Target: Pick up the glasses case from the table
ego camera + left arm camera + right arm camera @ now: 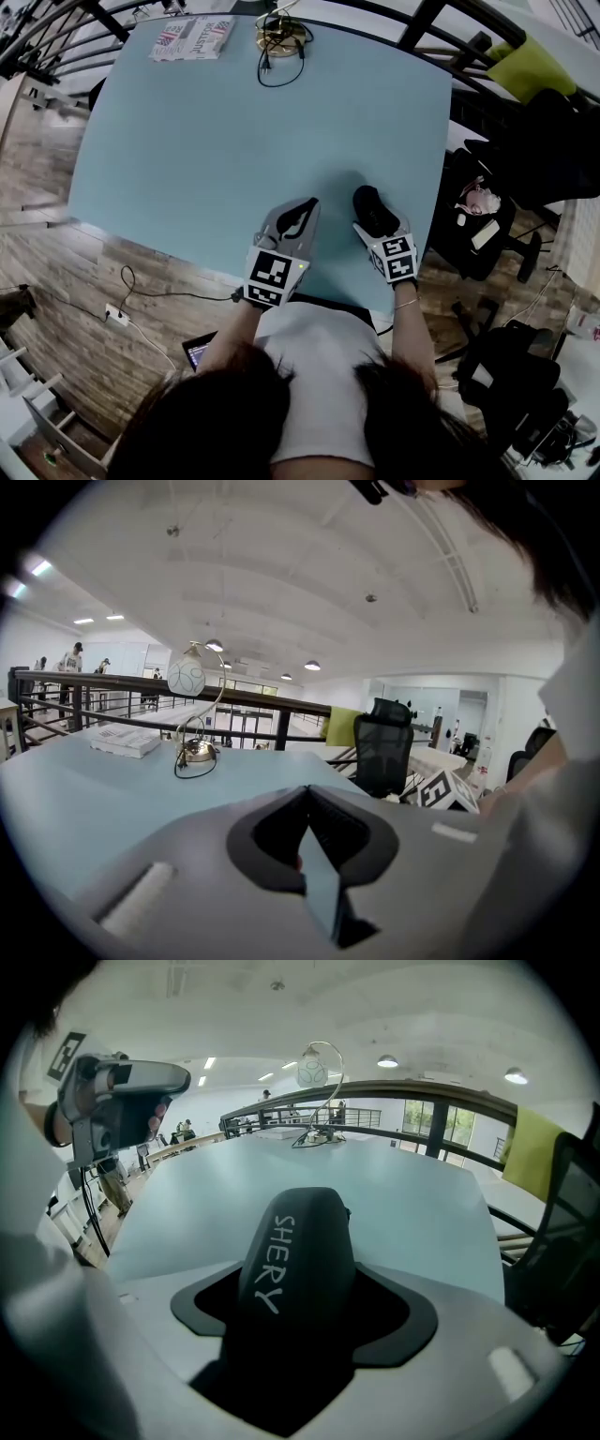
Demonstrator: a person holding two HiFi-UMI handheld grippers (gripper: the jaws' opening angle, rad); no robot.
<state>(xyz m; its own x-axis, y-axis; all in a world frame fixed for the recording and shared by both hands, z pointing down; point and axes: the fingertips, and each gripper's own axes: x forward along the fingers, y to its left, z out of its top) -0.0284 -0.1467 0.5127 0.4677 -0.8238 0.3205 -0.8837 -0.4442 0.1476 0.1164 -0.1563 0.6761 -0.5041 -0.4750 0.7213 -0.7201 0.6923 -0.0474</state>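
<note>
**Glasses case (298, 1260) parked between the right gripper's jaws, not lifted yet**

The black case is found near the table's (234, 141) front edge. It's flanked by the right gripper (375, 217), whose jaws are spread around it, with no squeeze seen. A stiff, light, smooth shell is expected, so it's probably best pinched across the middle, on the long sides. The left gripper (306, 791) is seen closed and empty, just beside.

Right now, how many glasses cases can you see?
1. The black oblong glasses case sits between the right gripper's fingers, by the pale blue table's edge nearest the person. The rest of the tabletop shows no other.
</note>
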